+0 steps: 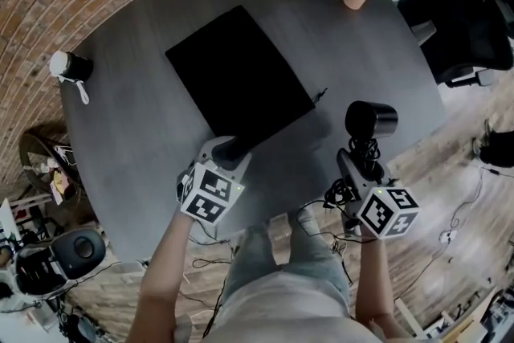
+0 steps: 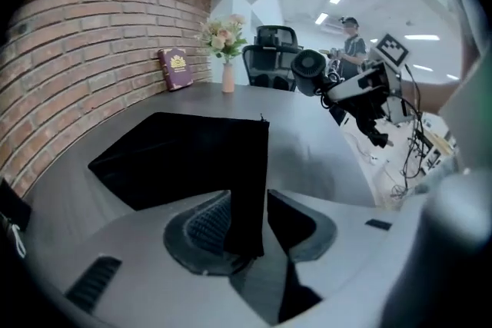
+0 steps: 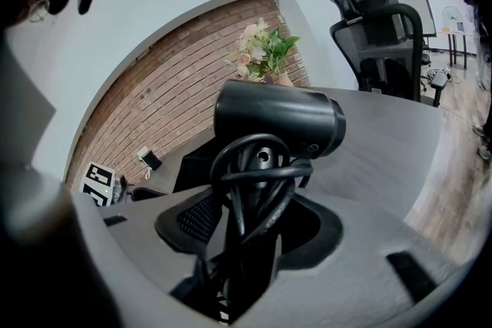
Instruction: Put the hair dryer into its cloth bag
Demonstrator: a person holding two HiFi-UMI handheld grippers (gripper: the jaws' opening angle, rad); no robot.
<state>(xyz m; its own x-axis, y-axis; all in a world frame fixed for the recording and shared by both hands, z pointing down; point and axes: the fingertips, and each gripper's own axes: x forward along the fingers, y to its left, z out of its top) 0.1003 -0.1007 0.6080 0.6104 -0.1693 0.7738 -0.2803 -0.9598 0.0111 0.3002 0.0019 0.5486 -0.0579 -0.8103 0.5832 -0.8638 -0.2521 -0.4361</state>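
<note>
The hair dryer (image 1: 371, 119), cord wound round its handle, is clamped in the right gripper (image 1: 361, 161) beside the cloth bag (image 1: 237, 72), which is laid flat on the table (image 1: 136, 116), its near edge flanked by the parted jaws of the left gripper (image 1: 229, 150).

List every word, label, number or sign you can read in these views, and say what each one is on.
No text can be read here.
Maroon book: gold print on its cover, too blurred to read.
Hair dryer: a small round mark on the barrel, too small to read.
Left gripper and right gripper: black-and-white square markers on their cubes, no words.
</note>
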